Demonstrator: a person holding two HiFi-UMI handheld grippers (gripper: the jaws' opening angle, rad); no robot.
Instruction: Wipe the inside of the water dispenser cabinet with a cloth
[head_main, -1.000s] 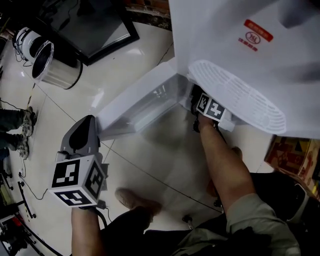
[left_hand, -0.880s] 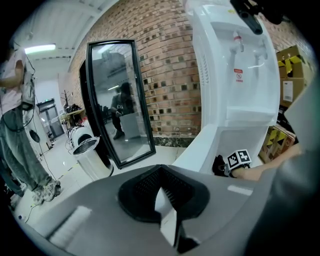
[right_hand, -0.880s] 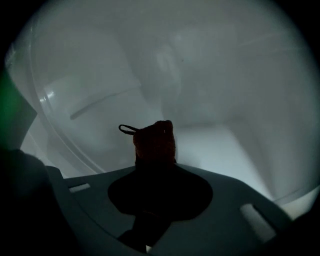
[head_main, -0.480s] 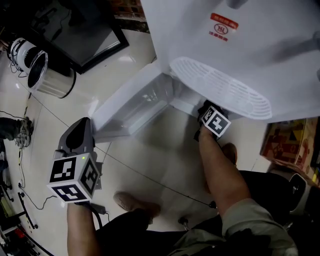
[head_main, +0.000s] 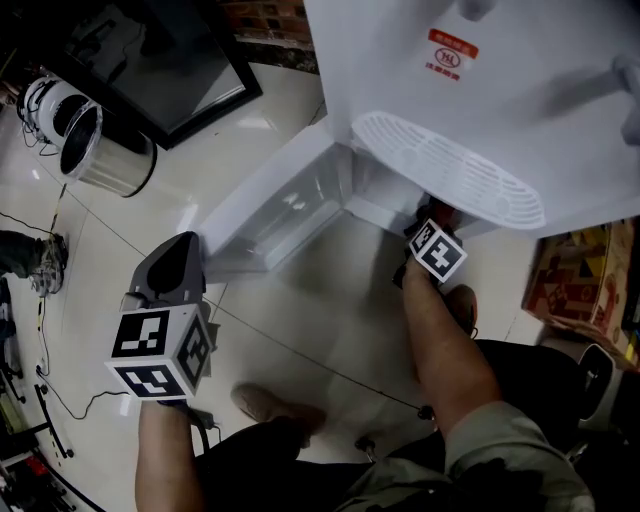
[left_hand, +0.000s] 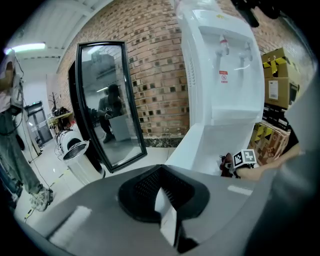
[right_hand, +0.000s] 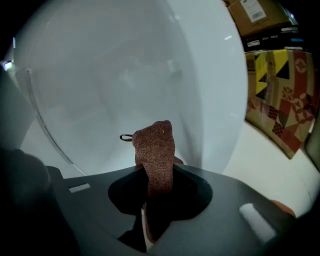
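Observation:
The white water dispenser (head_main: 480, 90) stands at the top right, and its cabinet door (head_main: 270, 205) is swung open to the left. My right gripper (head_main: 432, 228) reaches into the cabinet mouth under the drip grille (head_main: 450, 170), shut on a brown cloth (right_hand: 155, 147). The cloth sticks up from the right gripper (right_hand: 152, 185) close to the white inner wall (right_hand: 125, 75); I cannot tell whether they touch. My left gripper (head_main: 182, 248) hangs shut and holding nothing over the floor, near the door's outer end. In the left gripper view, the left gripper (left_hand: 162, 197) points at the dispenser (left_hand: 220, 75).
A steel bin (head_main: 100, 150) and a black-framed glass panel (head_main: 170, 60) stand at the far left. Coloured cardboard boxes (head_main: 590, 290) sit right of the dispenser. Cables lie on the tiled floor at the left edge. Another person's legs (left_hand: 12, 155) show far left.
My right gripper with the cloth has slid to the right along the cabinet opening, away from the door's hinge side. The left gripper has stayed about where it was.

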